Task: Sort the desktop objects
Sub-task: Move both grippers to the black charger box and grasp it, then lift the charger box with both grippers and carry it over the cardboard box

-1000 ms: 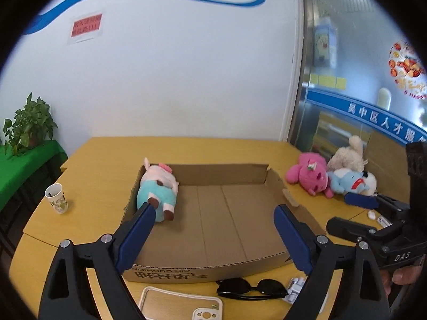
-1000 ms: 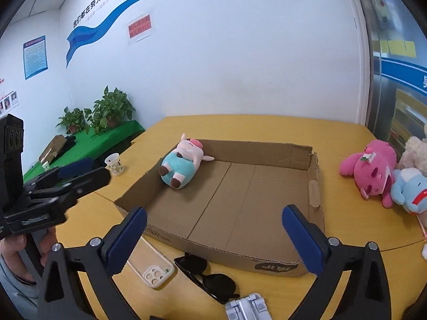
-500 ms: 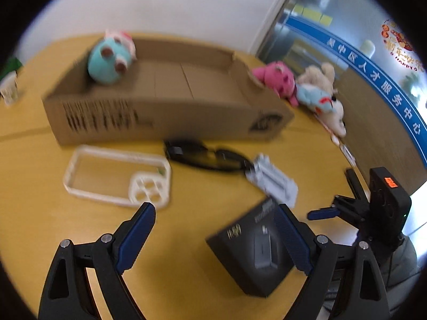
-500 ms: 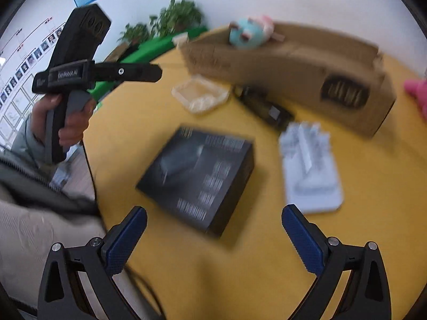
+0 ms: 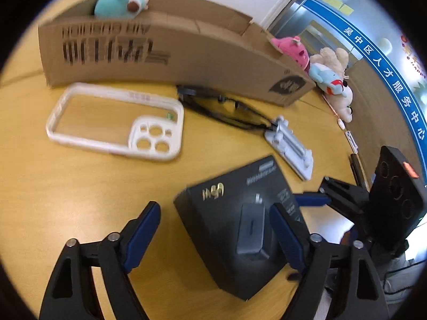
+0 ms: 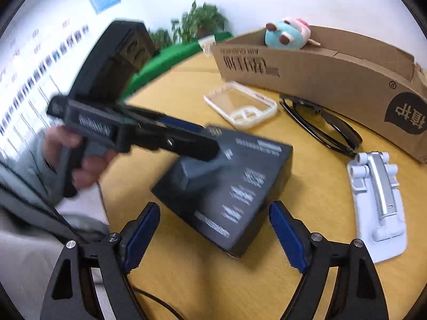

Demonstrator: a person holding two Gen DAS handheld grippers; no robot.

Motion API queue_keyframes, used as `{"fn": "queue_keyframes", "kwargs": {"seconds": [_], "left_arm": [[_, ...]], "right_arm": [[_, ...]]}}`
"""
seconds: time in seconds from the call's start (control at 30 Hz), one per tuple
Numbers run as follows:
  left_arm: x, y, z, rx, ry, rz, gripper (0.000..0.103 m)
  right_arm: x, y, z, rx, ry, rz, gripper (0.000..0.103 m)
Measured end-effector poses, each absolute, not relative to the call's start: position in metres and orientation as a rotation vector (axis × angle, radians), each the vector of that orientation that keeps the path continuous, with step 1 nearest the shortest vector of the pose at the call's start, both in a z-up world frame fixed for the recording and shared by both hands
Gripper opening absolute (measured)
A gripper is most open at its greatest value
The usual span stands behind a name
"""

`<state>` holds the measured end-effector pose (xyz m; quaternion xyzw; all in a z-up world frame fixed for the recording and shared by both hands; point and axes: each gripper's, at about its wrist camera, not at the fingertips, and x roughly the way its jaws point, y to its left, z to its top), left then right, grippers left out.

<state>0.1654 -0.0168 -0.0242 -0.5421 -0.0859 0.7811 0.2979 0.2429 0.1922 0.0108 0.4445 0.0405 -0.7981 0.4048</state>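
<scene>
A black product box (image 5: 240, 221) (image 6: 229, 184) lies on the yellow table near its front edge. My left gripper (image 5: 216, 229) is open and hovers just above the box; in the right wrist view it shows over the box's left part (image 6: 186, 144). My right gripper (image 6: 214, 229) is open, low in front of the box; in the left wrist view it shows at the right (image 5: 315, 200). Behind lie a white phone case (image 5: 117, 122) (image 6: 240, 105), black sunglasses (image 5: 224, 106) (image 6: 320, 125) and a grey folding stand (image 5: 291, 144) (image 6: 379, 200).
A low cardboard box (image 5: 165, 53) (image 6: 333, 80) stands behind with a teal plush pig (image 5: 120, 1) (image 6: 287, 36) in it. Pink, white and blue plush toys (image 5: 320, 64) lie to its right. A green-covered table with plants (image 6: 197, 26) stands beyond the left edge.
Both grippers have swung down from looking into the cardboard box to the black box at the table's front. The left gripper has come closer over the black box. Both stayed open.
</scene>
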Motion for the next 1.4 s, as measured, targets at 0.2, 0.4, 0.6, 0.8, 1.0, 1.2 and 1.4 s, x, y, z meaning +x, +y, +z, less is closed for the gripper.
{"fn": "queue_keyframes", "kwargs": {"seconds": [0.2, 0.4, 0.6, 0.8, 1.0, 1.2, 1.4], "left_arm": [[0.165, -0.008, -0.029, -1.418, -0.286, 2.032, 0.071], [0.157, -0.017, -0.032, -1.440, -0.352, 2.031, 0.074], [0.163, -0.009, -0.031, -1.401, -0.315, 2.055, 0.072], [0.163, -0.013, -0.017, -1.338, -0.326, 2.107, 0.051], [0.162, -0.012, 0.019, -1.191, -0.309, 2.188, 0.052], [0.144, -0.003, 0.071, -0.987, -0.191, 2.293, 0.052], [0.115, -0.001, 0.131, -0.764, -0.104, 2.374, 0.052]], "right_arm": [[0.243, 0.186, 0.001, 1.138, 0.183, -2.046, 0.083], [0.238, 0.196, 0.004, 1.100, 0.137, -2.061, 0.080], [0.232, 0.179, -0.007, 1.096, 0.254, -2.084, 0.089], [0.227, 0.182, -0.006, 1.088, 0.239, -2.135, 0.086], [0.226, 0.185, 0.025, 0.993, 0.230, -2.213, 0.085], [0.205, 0.180, 0.070, 0.856, 0.317, -2.314, 0.085], [0.168, 0.172, 0.125, 0.719, 0.351, -2.426, 0.084]]}}
